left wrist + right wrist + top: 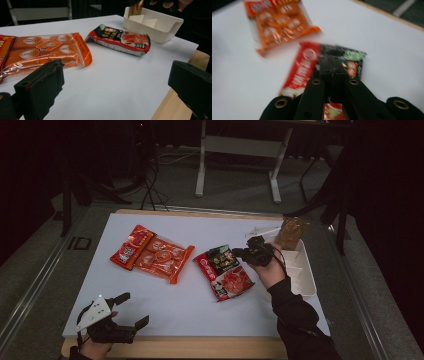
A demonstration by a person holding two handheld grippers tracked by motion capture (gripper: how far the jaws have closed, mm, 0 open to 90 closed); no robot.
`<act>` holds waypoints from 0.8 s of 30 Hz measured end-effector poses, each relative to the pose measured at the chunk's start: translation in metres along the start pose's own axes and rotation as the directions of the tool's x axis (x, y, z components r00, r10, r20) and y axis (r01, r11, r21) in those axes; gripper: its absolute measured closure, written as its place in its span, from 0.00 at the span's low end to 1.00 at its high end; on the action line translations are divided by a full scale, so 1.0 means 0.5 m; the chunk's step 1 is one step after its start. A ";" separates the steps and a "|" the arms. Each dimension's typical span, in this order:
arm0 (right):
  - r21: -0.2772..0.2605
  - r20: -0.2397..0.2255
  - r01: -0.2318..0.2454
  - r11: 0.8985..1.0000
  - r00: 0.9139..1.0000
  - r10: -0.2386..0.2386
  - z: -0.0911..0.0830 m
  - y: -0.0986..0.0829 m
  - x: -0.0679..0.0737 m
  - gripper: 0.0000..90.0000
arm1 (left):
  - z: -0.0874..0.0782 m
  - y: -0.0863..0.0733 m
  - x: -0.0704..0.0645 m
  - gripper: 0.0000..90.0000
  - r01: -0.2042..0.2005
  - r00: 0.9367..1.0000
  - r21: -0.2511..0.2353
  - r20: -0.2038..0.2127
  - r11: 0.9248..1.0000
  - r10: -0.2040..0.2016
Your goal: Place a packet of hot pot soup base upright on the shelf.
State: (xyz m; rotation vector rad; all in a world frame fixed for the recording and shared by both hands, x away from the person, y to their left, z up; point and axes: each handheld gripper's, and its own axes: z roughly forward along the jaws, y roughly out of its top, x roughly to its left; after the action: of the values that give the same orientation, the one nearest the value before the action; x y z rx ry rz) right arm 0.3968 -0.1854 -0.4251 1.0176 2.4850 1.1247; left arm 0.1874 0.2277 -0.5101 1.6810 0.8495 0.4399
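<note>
My right gripper [239, 253] hovers over the upper right corner of a red and black snack packet [225, 272] that lies flat mid-table. In the blurred right gripper view its jaws are pressed together [332, 66] above that packet [302, 72], and I see nothing between them. My left gripper [136, 308] rests near the front left edge, its jaws wide apart [115, 87] and empty. Ahead of it lie an orange multi-pack [47, 50] and the red and black packet [122, 38].
A small red packet [131, 247] touches the orange multi-pack [162, 257] on the white board [190, 305]. A white divided tray [307, 270] stands at the right with a brown packet [292, 232] upright at its far end. The wooden table edge [200, 347] runs along the front.
</note>
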 end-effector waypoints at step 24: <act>0.338 0.303 -0.214 0.917 0.947 0.109 0.146 -0.069 -0.076 1.00 | 0.006 0.001 0.002 0.01 0.003 1.000 0.004 0.009 1.000 -0.003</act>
State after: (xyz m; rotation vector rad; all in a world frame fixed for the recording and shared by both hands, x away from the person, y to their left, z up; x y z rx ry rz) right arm 0.4412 -0.1854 -0.5026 1.3983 2.4585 0.5066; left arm 0.1901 0.2265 -0.5105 1.6835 0.8471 0.4290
